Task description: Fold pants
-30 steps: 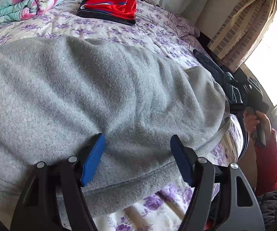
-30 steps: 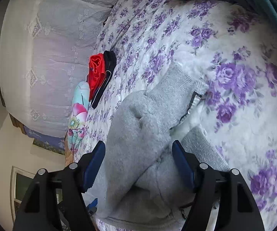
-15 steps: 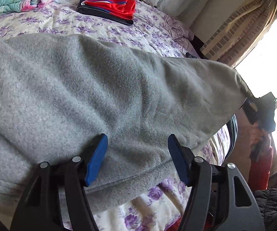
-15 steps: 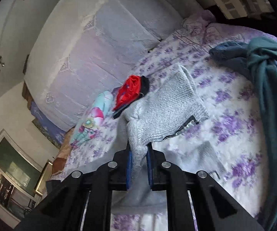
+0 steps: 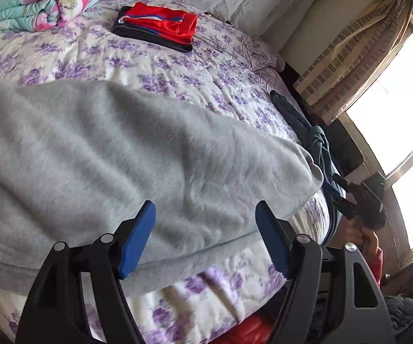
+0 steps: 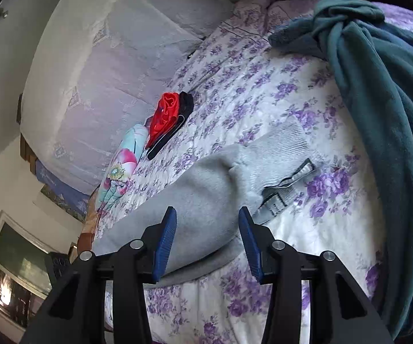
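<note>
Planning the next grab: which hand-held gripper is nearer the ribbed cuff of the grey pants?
Right. The right hand-held gripper hangs open over the grey pants just short of the ribbed cuff. The left hand-held gripper, also open, sits over the wide part, cuff unseen.

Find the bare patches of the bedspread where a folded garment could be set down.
Free floral bedspread lies between the grey fleece pants and the folded red and black clothes. More lies between the pants and the teal fleece garment. The headboard end is crowded by the rolled floral quilt.
</note>
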`<state>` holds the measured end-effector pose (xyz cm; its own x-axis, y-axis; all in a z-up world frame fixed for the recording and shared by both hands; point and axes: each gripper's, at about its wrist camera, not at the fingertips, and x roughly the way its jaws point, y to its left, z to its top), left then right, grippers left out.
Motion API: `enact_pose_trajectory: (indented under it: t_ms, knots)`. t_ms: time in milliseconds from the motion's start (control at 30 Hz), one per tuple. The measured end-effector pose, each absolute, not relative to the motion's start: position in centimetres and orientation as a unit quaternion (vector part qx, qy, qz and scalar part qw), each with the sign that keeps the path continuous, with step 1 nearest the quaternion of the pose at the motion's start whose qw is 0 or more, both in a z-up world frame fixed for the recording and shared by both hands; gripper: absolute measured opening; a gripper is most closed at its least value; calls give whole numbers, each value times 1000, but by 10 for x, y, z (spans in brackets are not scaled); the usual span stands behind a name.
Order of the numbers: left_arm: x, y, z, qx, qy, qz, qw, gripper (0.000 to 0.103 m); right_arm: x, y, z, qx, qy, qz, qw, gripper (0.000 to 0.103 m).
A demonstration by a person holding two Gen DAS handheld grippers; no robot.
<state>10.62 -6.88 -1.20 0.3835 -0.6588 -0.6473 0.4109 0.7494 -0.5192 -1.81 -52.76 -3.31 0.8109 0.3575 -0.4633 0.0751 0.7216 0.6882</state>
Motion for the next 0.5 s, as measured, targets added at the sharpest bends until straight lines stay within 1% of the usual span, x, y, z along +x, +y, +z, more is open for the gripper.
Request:
enact_pose_trajectory:
  t_ms: [100,167,200,233,267,300,367,400,500]
  knots:
    - [116,-85,-13,-122,455,-311,825,71,-20,-493,-11,281,290,91,910,46]
    - [121,-96,-24,-92,471,-294,827,73,-15,-454,4,211,280,126,928,46]
    - [125,-100,-36,-77,489,-278,823,73,-10,-436,8,186,278,145,931,48]
    - [126,-101,-45,-76,495,-276,820,73,-4,-418,11,162,280,168,931,52]
    - [122,-100,-48,-71,487,-280,825,73,4,-400,11,139,285,189,929,54]
    - [115,-102,-47,-43,479,-282,830,73,13,-384,10,118,293,201,927,55]
    - [105,-101,-46,-16,477,-279,833,73,31,-355,-1,73,317,209,922,55]
    - [100,-98,-47,-14,480,-279,832,73,42,-339,-13,45,344,216,913,55]
    - [89,-86,-48,-17,481,-283,829,73,50,-315,-53,16,426,243,872,58]
